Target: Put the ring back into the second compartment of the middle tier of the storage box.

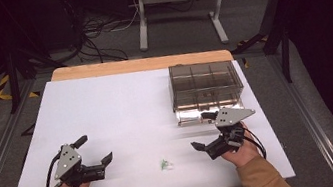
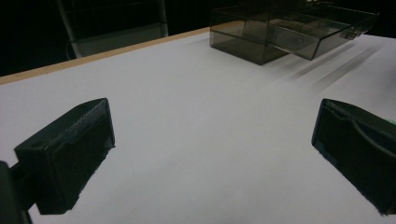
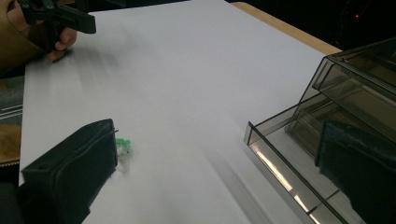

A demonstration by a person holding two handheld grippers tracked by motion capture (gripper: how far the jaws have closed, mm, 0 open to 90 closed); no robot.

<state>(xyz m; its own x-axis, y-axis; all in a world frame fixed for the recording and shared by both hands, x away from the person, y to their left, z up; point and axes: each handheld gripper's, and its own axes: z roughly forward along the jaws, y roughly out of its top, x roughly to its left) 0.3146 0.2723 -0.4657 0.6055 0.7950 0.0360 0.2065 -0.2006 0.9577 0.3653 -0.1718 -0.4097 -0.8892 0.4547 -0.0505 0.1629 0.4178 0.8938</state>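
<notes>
A small green and white object lies on the white table near its front edge, between my two grippers. My left gripper rests low at the front left, open, with bare table between its jaws. At the front right my right gripper is open with nothing between its jaws. In the right gripper view the green object lies just beyond the tip of the left jaw, and the right gripper points across the table.
A smoked clear compartment box stands at the back right, its drawer pulled out toward the right gripper. The same box sits far ahead in the left gripper view. The left gripper and its hand appear far off.
</notes>
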